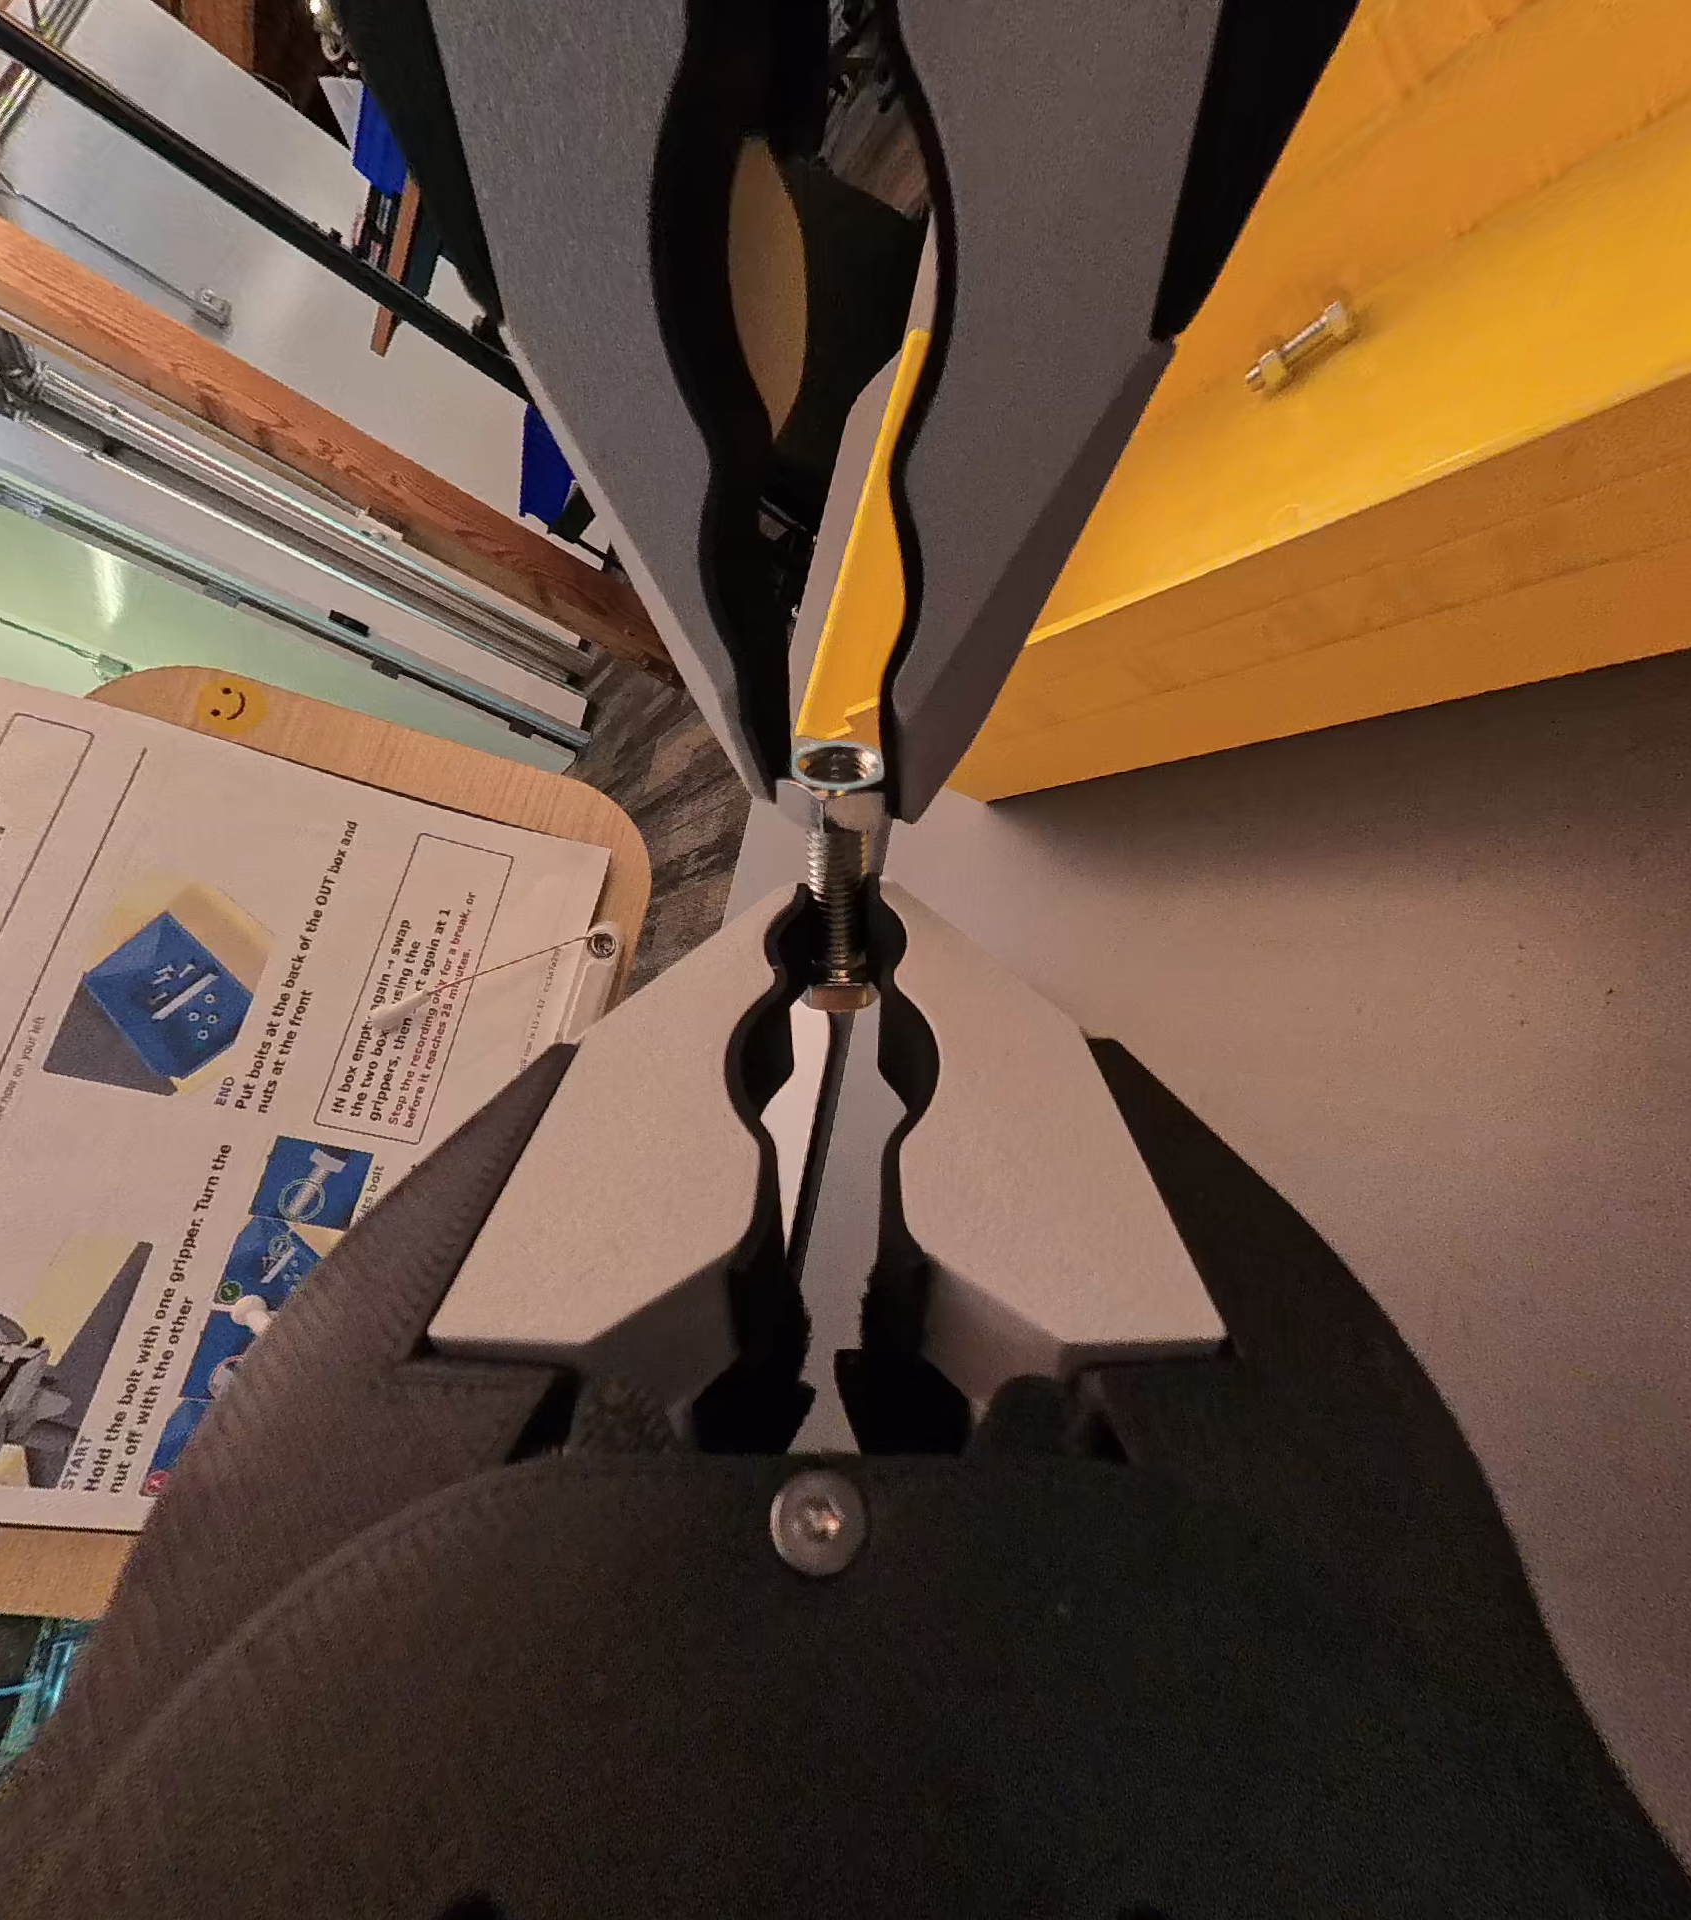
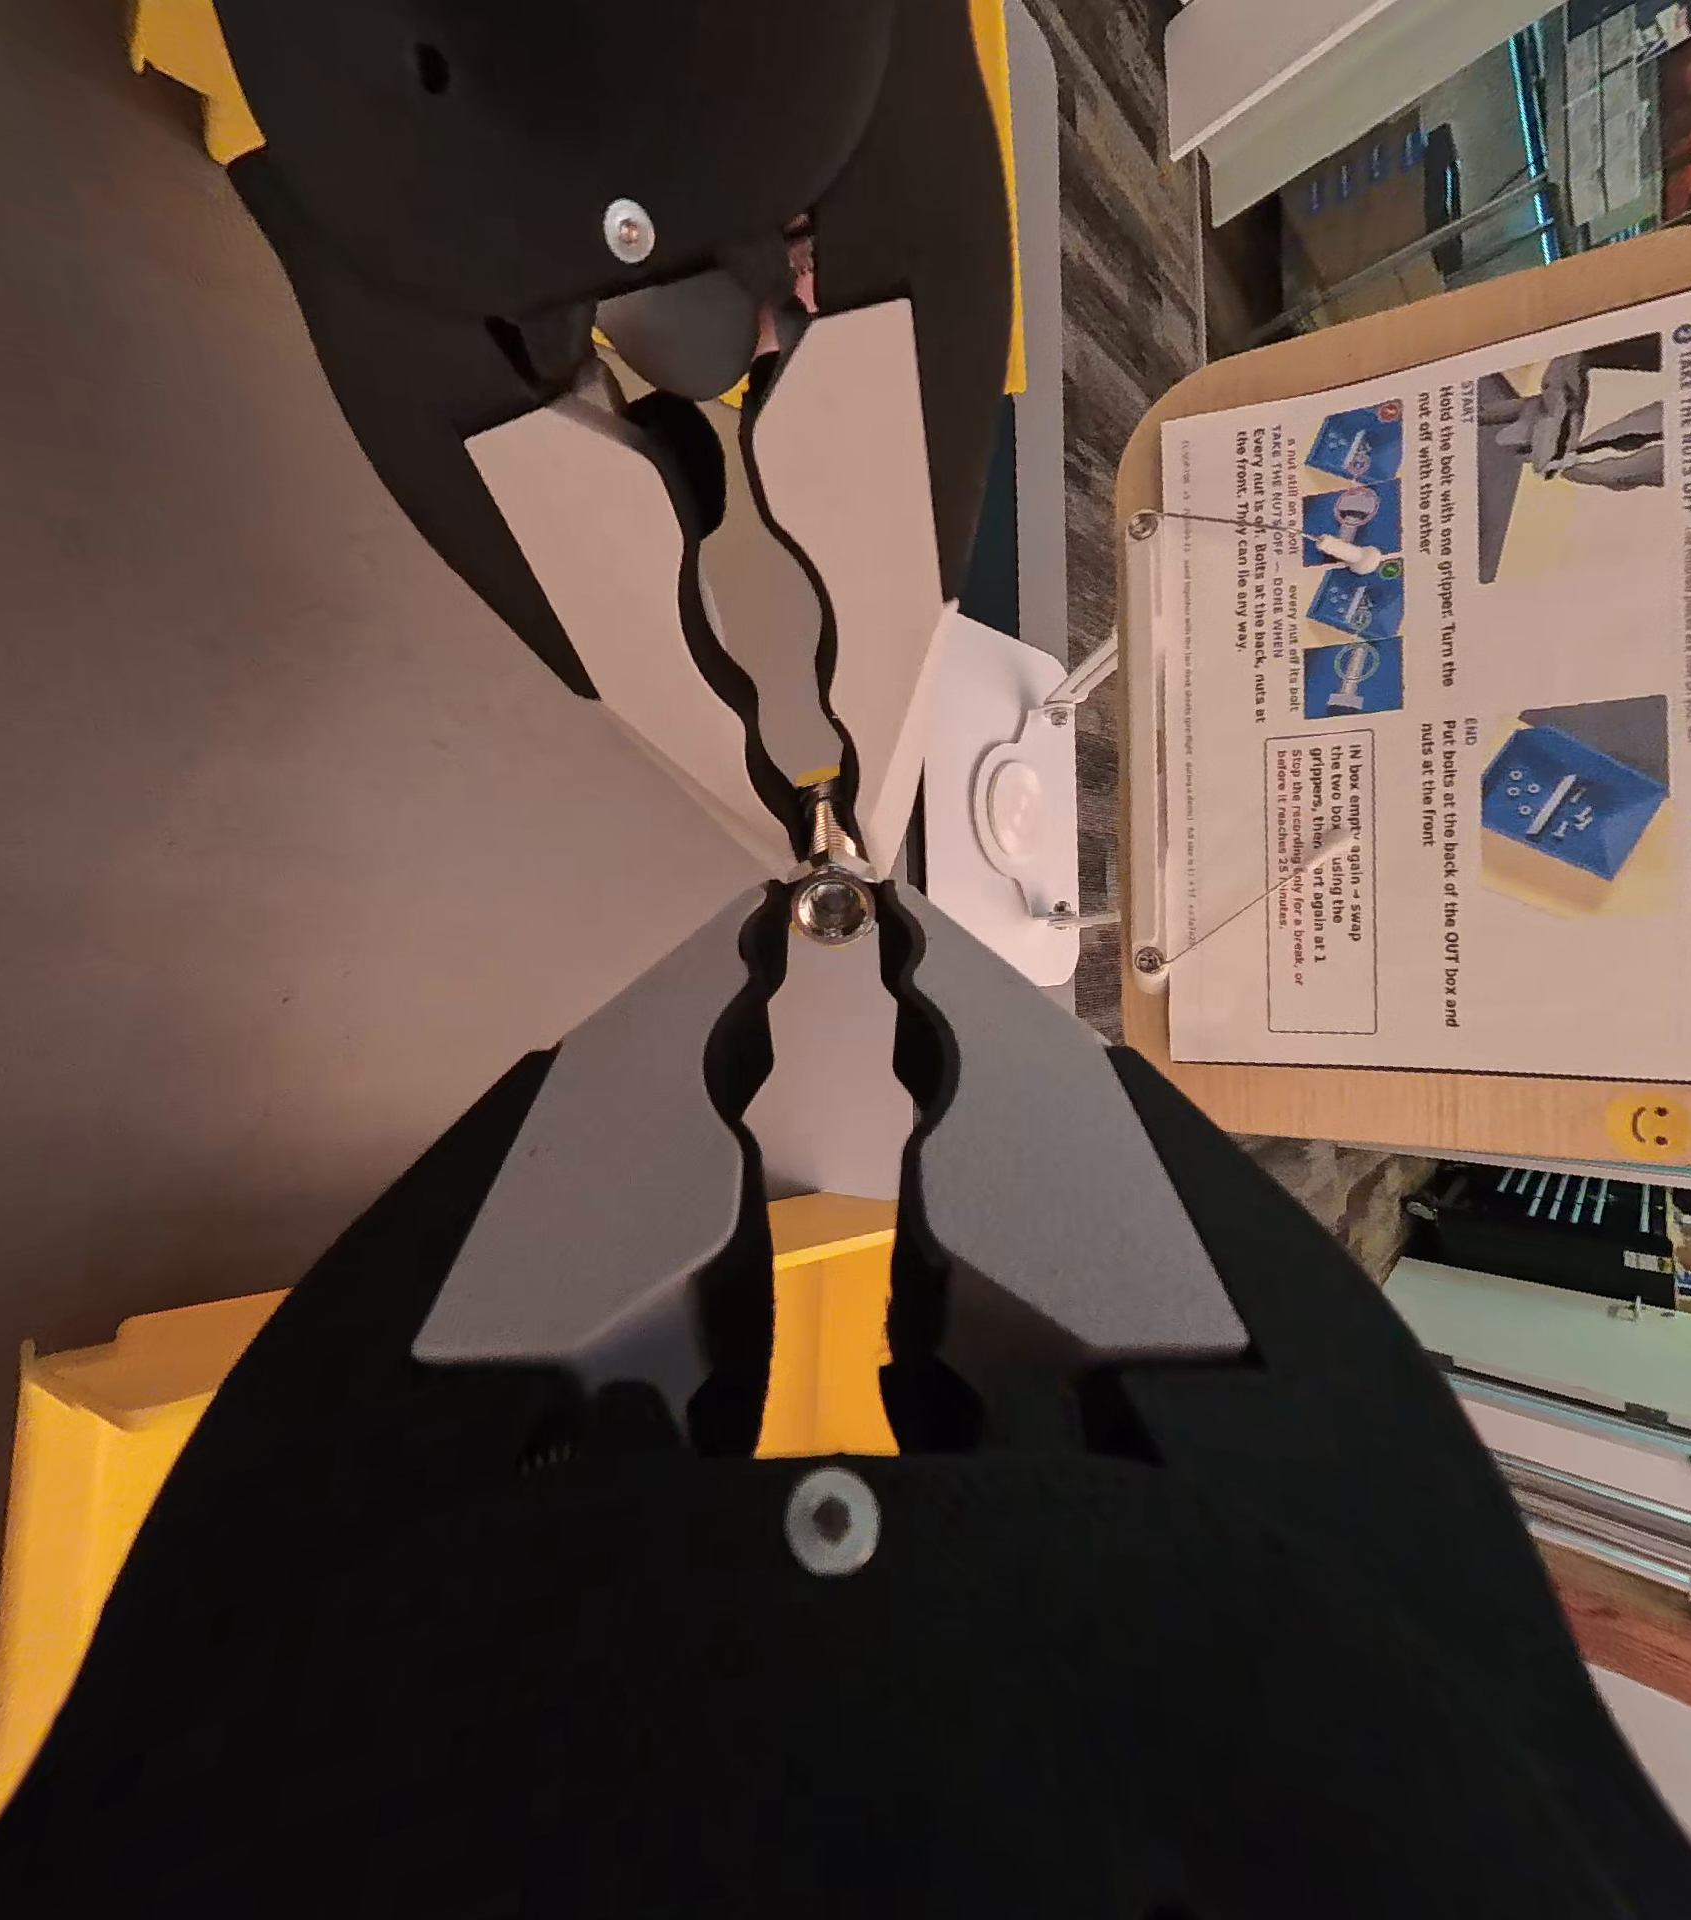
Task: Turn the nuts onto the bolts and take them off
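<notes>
In the left wrist view my left gripper (image 1: 836, 925) is shut on a silver bolt (image 1: 833, 868), gripping its shank just above the head. My right gripper (image 1: 836, 798) comes in from the top and is shut on a hex nut (image 1: 836, 774) that sits on the bolt's threaded end. In the right wrist view my right gripper (image 2: 828, 902) holds the nut (image 2: 828, 914) end-on, and the left gripper (image 2: 823, 831) holds the bolt (image 2: 818, 810) behind it. The two grippers meet tip to tip above the grey table (image 1: 1392, 1039).
A yellow box (image 1: 1443, 468) lies on the right with one assembled bolt and nut (image 1: 1303, 348) in it. A yellow box (image 2: 93, 1455) also shows under the right gripper. A printed instruction sheet on a wooden board (image 1: 145, 987) stands beside the table on a white base (image 2: 1007, 800).
</notes>
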